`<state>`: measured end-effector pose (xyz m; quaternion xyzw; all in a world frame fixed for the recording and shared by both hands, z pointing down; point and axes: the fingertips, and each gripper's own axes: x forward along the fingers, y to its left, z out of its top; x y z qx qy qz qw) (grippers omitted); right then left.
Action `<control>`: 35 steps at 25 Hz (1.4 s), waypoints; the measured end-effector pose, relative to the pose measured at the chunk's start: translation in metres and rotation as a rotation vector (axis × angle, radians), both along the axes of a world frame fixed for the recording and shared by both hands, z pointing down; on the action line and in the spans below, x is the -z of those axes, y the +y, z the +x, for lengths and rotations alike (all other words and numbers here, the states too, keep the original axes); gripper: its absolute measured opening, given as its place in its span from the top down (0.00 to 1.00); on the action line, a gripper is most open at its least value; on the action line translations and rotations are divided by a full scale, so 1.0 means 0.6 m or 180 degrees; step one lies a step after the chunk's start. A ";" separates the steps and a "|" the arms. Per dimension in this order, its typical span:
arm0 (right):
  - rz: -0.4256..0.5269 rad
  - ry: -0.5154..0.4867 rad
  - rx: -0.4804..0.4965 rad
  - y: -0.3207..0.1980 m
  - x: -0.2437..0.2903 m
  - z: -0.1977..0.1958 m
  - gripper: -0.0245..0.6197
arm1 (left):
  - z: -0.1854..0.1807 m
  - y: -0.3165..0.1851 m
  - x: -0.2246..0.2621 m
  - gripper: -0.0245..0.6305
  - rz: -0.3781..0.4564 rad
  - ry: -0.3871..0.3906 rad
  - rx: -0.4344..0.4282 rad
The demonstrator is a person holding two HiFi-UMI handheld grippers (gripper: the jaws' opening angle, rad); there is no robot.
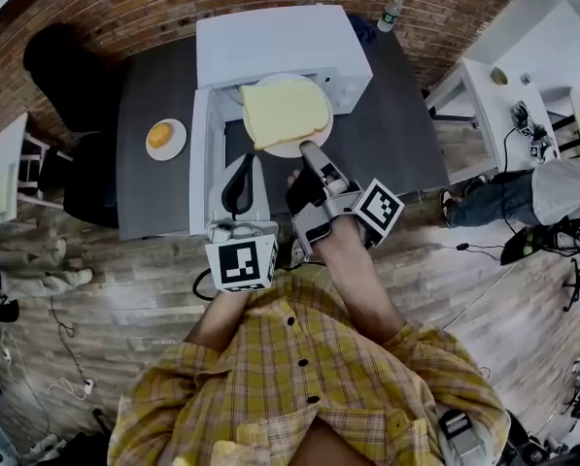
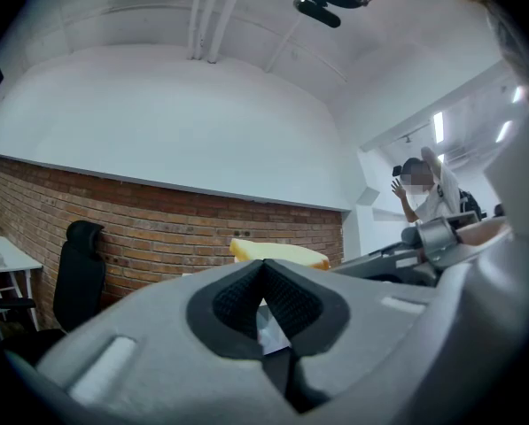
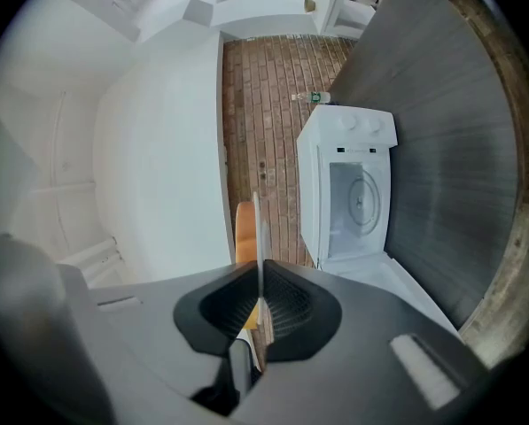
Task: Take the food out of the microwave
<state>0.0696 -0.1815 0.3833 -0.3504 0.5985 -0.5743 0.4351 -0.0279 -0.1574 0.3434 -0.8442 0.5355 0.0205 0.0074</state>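
Observation:
A slice of toast (image 1: pixel 285 110) lies on a white plate (image 1: pixel 291 149) held just outside the open white microwave (image 1: pixel 280 42). My right gripper (image 1: pixel 307 149) is shut on the plate's near rim. In the right gripper view the plate (image 3: pixel 258 228) shows edge-on between the pads, with the toast (image 3: pixel 245 234) beside it and the open, empty microwave (image 3: pixel 346 140) beyond. My left gripper (image 1: pixel 239 178) lies over the open door (image 1: pixel 204 153). Its pads meet at the tips in the left gripper view (image 2: pixel 264 277), and the toast (image 2: pixel 277 252) shows beyond. Whether it grips the door is hidden.
The microwave stands on a dark table (image 1: pixel 153 85). A small plate with a round bun (image 1: pixel 165 138) sits to its left. A black chair (image 1: pixel 61 66) stands at the far left, bottles (image 1: pixel 392 10) at the table's back, and a person (image 1: pixel 552 192) by white desks at the right.

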 end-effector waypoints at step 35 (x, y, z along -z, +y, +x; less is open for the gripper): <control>0.0007 0.0067 0.0077 0.003 0.002 0.011 0.93 | 0.019 -0.006 0.017 0.96 0.0108 0.0086 0.0071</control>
